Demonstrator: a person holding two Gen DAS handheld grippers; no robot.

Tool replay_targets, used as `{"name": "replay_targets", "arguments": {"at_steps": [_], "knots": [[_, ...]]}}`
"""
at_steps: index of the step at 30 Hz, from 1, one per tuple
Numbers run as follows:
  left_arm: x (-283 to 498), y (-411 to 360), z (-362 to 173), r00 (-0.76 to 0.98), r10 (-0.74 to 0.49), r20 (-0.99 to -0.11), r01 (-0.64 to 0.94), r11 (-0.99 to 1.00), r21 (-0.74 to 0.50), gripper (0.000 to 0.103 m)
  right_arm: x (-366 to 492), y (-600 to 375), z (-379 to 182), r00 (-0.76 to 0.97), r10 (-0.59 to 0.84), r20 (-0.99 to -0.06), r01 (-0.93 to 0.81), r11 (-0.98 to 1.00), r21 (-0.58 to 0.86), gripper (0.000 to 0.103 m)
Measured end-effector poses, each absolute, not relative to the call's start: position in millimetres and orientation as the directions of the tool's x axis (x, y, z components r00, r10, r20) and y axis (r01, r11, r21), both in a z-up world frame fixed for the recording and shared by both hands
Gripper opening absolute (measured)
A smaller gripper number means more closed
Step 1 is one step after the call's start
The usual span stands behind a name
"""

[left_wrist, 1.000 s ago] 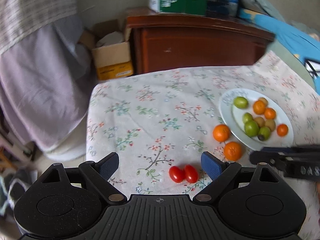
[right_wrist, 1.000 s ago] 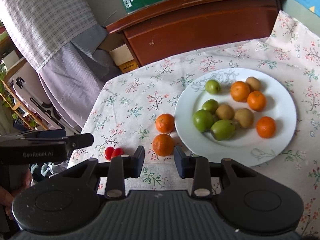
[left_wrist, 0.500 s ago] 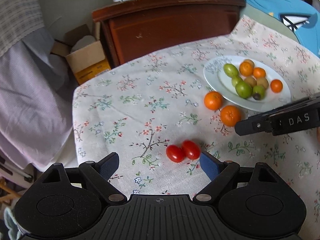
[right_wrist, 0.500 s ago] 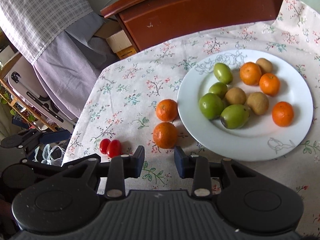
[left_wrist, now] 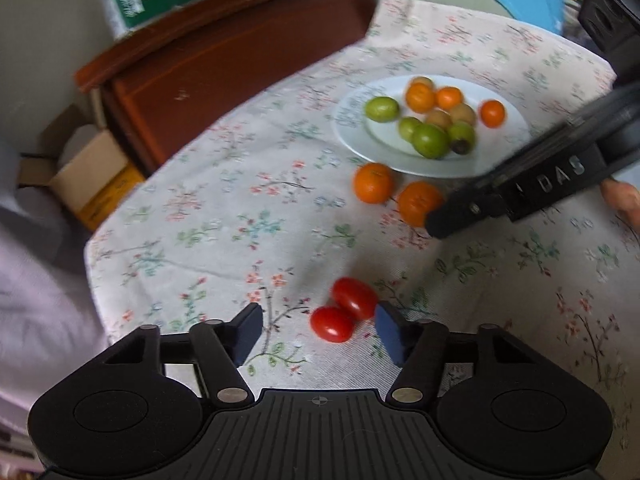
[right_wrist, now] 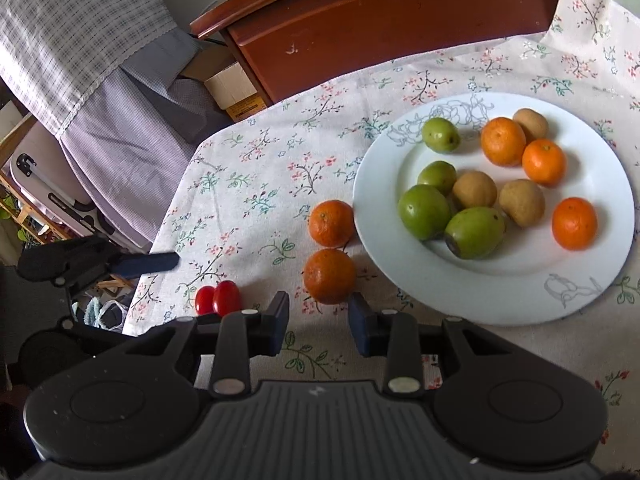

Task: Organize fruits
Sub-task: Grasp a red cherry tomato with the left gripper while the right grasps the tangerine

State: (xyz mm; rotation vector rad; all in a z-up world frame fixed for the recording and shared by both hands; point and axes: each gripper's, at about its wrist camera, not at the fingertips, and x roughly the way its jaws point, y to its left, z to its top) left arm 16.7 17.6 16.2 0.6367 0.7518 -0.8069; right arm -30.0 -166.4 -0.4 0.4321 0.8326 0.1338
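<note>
Two red cherry tomatoes (left_wrist: 343, 309) lie touching on the floral tablecloth, just ahead of my open left gripper (left_wrist: 318, 334), toward its right finger. They also show in the right wrist view (right_wrist: 218, 298). Two loose oranges lie left of the white plate (right_wrist: 500, 284): the near orange (right_wrist: 329, 276) sits just ahead of my open right gripper (right_wrist: 319, 322), the far orange (right_wrist: 331, 223) beyond it. The plate holds several green fruits, brown fruits and oranges. The right gripper's finger (left_wrist: 516, 196) reaches beside the near orange (left_wrist: 418, 202).
A brown wooden cabinet (right_wrist: 392, 16) stands behind the table. A cardboard box (left_wrist: 86, 176) sits on the floor at the left, beside grey cloth (right_wrist: 120, 120). The table's left edge drops off near the tomatoes.
My left gripper has moved closer to the tomatoes and turned right. My right gripper has moved closer to the near loose orange. Both stay open.
</note>
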Motion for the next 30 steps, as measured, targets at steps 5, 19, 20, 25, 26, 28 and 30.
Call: {"name": "replay_targets", "arguments": {"at_steps": [5, 19, 20, 25, 26, 28, 30], "knots": [[23.0, 17.2, 15.4, 0.424, -0.431, -0.796, 0.851, 0.490, 0.188, 0.058, -27.4, -165.0, -0.7, 0.686, 0.247, -0.685, 0.065, 0.916, 0.396, 0.034], [42.0, 27.4, 14.4, 0.249, -0.505, -0.826, 0.931, 0.360, 0.060, 0.032, -20.7, -169.6, -3.0, 0.685, 0.251, -0.684, 0.079, 0.908, 0.412, 0.034], [41.4, 26.7, 14.5, 0.243, -0.508, -0.826, 0.934, 0.352, 0.058, 0.030, -20.3, -169.8, -2.8, 0.687, 0.249, -0.683, 0.081, 0.907, 0.412, 0.034], [34.2, 24.2, 15.2, 0.242, -0.499, -0.832, 0.943, 0.321, 0.082, 0.027, -18.5, -169.2, -2.8, 0.692, 0.244, -0.679, 0.084, 0.907, 0.412, 0.034], [32.6, 23.8, 15.3, 0.249, -0.495, -0.833, 0.943, 0.320, 0.092, 0.027, -18.2, -168.5, -3.1, 0.692, 0.244, -0.679, 0.083, 0.908, 0.411, 0.034], [29.5, 23.2, 16.0, 0.260, -0.488, -0.833, 0.942, 0.318, 0.108, 0.027, -17.8, -167.2, -3.7, 0.693, 0.245, -0.679, 0.075, 0.911, 0.405, 0.031], [28.0, 22.7, 15.7, 0.272, -0.481, -0.833, 0.939, 0.320, 0.121, 0.027, -17.4, -165.8, -4.1, 0.693, 0.246, -0.677, 0.068, 0.914, 0.401, 0.028]]}}
